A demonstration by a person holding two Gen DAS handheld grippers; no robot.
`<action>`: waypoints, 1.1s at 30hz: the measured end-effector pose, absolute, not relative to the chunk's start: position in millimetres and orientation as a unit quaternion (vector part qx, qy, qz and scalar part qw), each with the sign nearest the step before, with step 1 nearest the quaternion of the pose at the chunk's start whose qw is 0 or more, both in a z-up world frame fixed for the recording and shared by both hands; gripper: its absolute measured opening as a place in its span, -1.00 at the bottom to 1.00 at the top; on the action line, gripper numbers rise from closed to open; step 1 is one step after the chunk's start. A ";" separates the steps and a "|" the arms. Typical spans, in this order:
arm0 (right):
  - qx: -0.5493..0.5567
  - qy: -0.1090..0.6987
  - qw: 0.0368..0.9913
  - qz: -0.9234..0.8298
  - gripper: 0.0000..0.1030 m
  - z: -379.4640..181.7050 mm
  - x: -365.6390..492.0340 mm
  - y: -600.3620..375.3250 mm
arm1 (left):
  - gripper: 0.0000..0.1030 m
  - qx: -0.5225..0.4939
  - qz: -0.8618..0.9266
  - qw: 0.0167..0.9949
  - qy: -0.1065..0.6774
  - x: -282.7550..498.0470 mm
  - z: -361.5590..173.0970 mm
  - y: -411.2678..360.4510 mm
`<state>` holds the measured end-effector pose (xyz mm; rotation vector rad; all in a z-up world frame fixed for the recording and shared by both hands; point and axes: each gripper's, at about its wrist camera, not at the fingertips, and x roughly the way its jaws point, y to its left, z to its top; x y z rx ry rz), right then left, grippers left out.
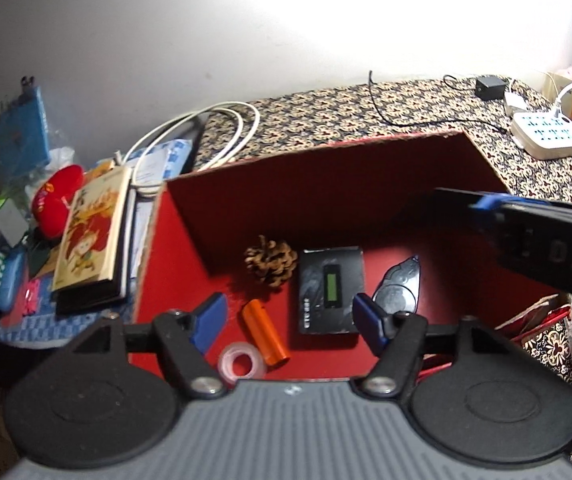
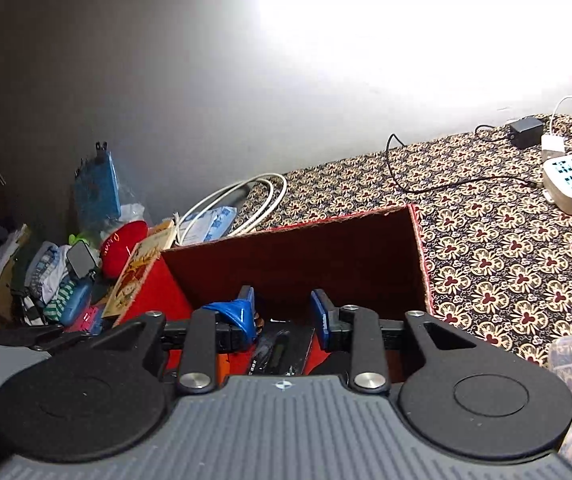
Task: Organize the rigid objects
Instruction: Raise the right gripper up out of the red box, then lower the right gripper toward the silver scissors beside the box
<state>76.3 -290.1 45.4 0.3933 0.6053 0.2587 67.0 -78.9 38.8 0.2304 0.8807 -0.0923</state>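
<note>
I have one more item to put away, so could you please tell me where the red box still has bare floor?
The red box is bare along its back wall, behind the pine cone and black device. The front is crowded: tape roll, orange cylinder, dark plaque.

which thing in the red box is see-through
The tape roll, a clear ring at the front beside the orange cylinder; the pine cone and black box are opaque.

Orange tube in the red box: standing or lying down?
Lying down. The orange tube rests on its side on the floor of the red box, beside the tape roll, with nothing gripping it.
</note>
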 end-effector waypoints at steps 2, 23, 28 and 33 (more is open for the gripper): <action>0.195 0.289 0.929 0.127 -0.72 49.9 67.8 -291.3 | 0.37 0.106 -0.036 0.899 0.423 59.8 45.2 -73.0; 0.216 0.337 0.908 0.122 -0.72 37.6 2.2 -279.0 | 0.36 0.086 -0.019 0.891 0.446 1.0 42.9 -40.3; 0.220 0.357 0.899 0.123 -0.75 25.4 -4.9 -274.1 | 0.36 0.083 -0.021 0.881 0.465 -1.3 28.0 -37.5; 0.223 0.382 0.888 0.126 -0.79 10.2 -6.5 -268.3 | 0.24 0.082 -0.025 0.868 0.489 -3.0 10.9 -36.9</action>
